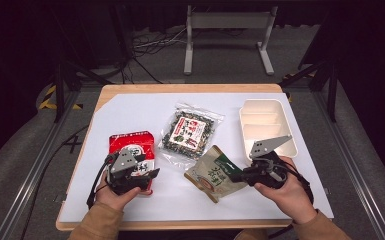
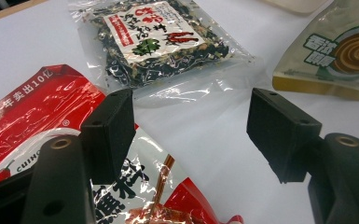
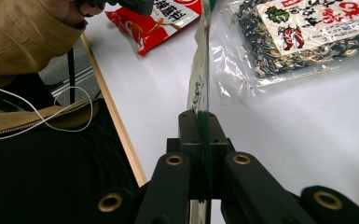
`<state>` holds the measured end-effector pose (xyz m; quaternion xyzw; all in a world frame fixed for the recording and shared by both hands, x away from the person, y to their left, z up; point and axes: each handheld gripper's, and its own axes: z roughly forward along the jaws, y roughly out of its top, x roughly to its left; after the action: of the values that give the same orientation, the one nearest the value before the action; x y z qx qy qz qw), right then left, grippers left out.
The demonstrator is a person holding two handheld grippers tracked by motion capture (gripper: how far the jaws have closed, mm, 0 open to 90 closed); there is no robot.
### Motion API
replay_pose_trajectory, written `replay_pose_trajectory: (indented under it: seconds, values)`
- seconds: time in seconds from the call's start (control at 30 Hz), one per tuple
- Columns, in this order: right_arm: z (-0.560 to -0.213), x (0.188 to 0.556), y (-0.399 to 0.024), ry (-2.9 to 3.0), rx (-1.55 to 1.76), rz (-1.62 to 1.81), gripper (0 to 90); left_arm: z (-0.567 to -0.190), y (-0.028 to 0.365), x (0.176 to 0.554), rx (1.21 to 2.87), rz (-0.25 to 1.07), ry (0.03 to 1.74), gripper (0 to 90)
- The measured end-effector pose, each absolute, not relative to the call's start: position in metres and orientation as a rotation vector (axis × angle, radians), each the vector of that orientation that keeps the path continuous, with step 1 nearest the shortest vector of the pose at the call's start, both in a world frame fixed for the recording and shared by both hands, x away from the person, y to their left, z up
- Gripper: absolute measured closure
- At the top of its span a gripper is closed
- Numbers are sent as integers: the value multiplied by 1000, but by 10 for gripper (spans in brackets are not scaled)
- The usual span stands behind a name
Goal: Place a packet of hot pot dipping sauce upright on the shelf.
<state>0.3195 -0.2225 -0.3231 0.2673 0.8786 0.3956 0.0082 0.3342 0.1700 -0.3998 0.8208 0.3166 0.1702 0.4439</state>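
Note:
Three snack packets are on the white table sheet. A tan and green packet is lifted at its right edge, and my right gripper is shut on that edge. In the right gripper view the packet stands edge-on, pinched between the two black jaws of the right gripper. A red packet lies at the left, partly under my left gripper, which is open. In the left gripper view its jaws stand wide apart over the red packet and bare sheet, with nothing between them. A clear packet of dark dried bits lies in the middle.
A cream compartment tray stands at the right rear of the sheet, just beyond my right hand. The wooden table edge runs along the front. A sleeve and a white cable lie left of the right gripper.

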Motion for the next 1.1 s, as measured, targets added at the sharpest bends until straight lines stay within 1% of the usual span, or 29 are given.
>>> replay_pose_trajectory:
  seconds: [0.57,1.1]
  values:
    - [-290,325,-230,2722,776,1120,896,-397,178,336,2010,435,815,328]
    - [-258,339,-239,2711,753,1020,895,-396,187,339,1993,458,841,328]
